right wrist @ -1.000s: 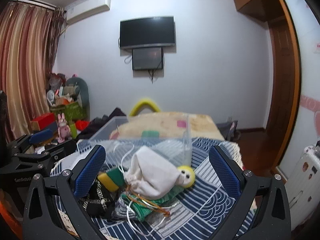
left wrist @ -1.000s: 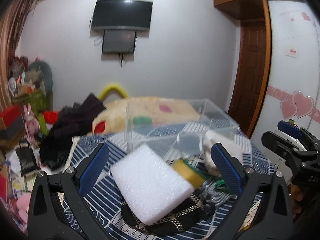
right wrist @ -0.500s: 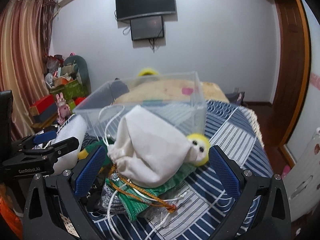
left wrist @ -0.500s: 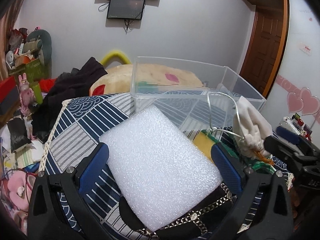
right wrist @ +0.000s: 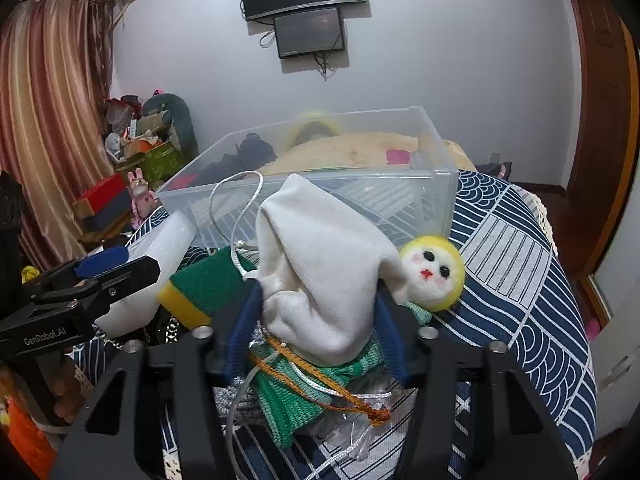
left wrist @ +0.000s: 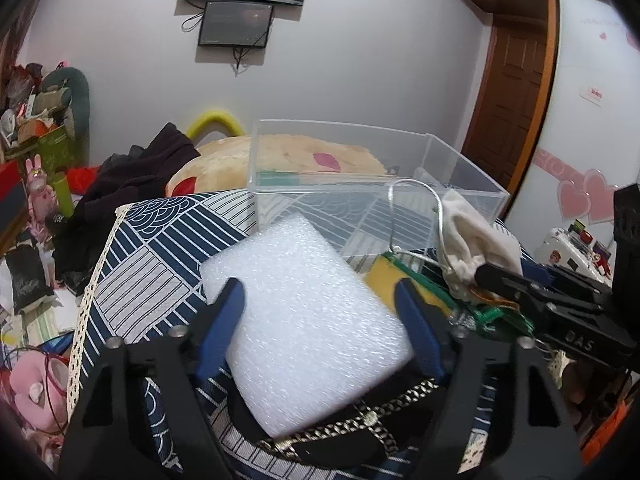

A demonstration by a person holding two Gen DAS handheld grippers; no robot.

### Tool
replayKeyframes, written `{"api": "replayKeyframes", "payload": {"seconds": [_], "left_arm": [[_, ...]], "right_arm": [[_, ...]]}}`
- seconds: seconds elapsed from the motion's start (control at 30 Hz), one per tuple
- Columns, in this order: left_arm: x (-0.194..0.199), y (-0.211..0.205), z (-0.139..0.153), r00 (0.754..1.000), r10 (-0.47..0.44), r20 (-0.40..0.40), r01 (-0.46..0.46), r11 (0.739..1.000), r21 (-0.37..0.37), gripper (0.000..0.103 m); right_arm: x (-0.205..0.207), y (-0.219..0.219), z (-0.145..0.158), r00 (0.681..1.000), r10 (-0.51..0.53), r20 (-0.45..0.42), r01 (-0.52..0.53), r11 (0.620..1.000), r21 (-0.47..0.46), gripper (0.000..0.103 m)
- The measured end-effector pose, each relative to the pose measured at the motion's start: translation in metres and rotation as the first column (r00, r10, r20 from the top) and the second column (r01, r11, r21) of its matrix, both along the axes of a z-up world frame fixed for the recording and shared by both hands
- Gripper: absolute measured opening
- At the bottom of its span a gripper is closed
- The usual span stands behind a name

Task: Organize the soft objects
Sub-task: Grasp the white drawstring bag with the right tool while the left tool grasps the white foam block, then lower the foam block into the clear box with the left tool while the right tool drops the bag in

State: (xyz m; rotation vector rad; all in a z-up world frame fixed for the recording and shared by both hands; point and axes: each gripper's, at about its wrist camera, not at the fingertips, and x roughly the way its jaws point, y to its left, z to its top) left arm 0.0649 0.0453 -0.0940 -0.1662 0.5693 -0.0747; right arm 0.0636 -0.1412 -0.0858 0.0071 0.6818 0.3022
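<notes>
A white foam block (left wrist: 308, 312) lies on a black chain bag (left wrist: 344, 436) on the blue patterned cloth; my left gripper (left wrist: 320, 300) has its blue fingers pressed against both sides of it. My right gripper (right wrist: 316, 320) is shut on a white drawstring pouch (right wrist: 324, 276), which also shows in the left wrist view (left wrist: 476, 240). A clear plastic bin (left wrist: 400, 184) stands just behind both. A yellow-headed felt doll (right wrist: 434, 278) and a green-yellow sponge (right wrist: 204, 288) lie beside the pouch, on green knit fabric (right wrist: 292, 404).
The table's left edge (left wrist: 94, 288) has a lace trim; past it the floor holds pink toys and clutter (left wrist: 32, 380). A bed with dark clothes (left wrist: 132, 176) lies behind the bin. A wooden door (left wrist: 516, 92) is at the right.
Both grippers came down and forward onto the pile. The left closed its fingers on the foam block; the right closed on the white pouch.
</notes>
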Motion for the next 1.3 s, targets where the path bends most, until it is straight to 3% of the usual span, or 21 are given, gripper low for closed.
{"api": "replayKeyframes", "payload": {"seconds": [0.07, 0.2, 0.23, 0.33, 0.37, 0.6, 0.67, 0.83, 0.97, 1.3], "left_arm": [[-0.003, -0.002, 0.002, 1.000, -0.004, 0.003, 0.004, 1.000, 0.011, 0.063], [-0.007, -0.002, 0.005, 1.000, -0.004, -0.002, 0.004, 0.999, 0.034, 0.063], [-0.008, -0.002, 0.005, 1.000, 0.007, -0.008, -0.006, 0.999, 0.039, 0.068], [-0.006, 0.003, 0.005, 0.999, 0.034, -0.016, -0.034, 0.999, 0.029, 0.096], [-0.006, 0.005, 0.004, 0.999, 0.049, -0.018, -0.049, 0.999, 0.019, 0.101], [0.012, 0.024, -0.018, 0.989, 0.051, -0.135, -0.066, 0.992, -0.108, 0.101], [0.012, 0.026, -0.021, 0.989, 0.048, -0.138, -0.065, 0.990, -0.124, 0.098], [0.005, 0.023, -0.014, 0.995, 0.050, -0.089, -0.059, 0.993, -0.101, 0.096], [-0.010, 0.018, 0.002, 0.997, 0.075, -0.024, -0.076, 0.996, -0.045, 0.095], [-0.034, 0.010, 0.049, 0.992, 0.068, 0.110, -0.070, 0.997, 0.011, 0.094]], "right_arm": [[-0.001, -0.001, 0.000, 1.000, 0.002, 0.010, -0.002, 1.000, -0.003, 0.039], [-0.003, -0.004, 0.004, 1.000, 0.003, 0.030, -0.003, 1.000, -0.012, 0.033], [-0.004, -0.004, 0.004, 0.999, 0.002, 0.036, -0.002, 1.000, -0.016, 0.033], [-0.007, -0.004, 0.007, 0.999, 0.005, 0.046, -0.004, 1.000, -0.019, 0.033], [-0.007, -0.004, 0.007, 0.999, 0.007, 0.048, -0.006, 1.000, -0.018, 0.033], [-0.014, -0.006, 0.014, 0.997, 0.013, 0.080, -0.012, 1.000, -0.016, 0.033], [-0.017, -0.007, 0.017, 0.996, 0.015, 0.093, -0.014, 1.000, -0.015, 0.033], [-0.020, -0.009, 0.021, 0.993, 0.014, 0.118, -0.012, 1.000, -0.015, 0.033], [-0.022, -0.011, 0.027, 0.991, 0.010, 0.132, -0.009, 1.000, -0.012, 0.033], [-0.022, -0.019, 0.049, 0.982, -0.007, 0.189, 0.007, 1.000, -0.002, 0.033]]}}
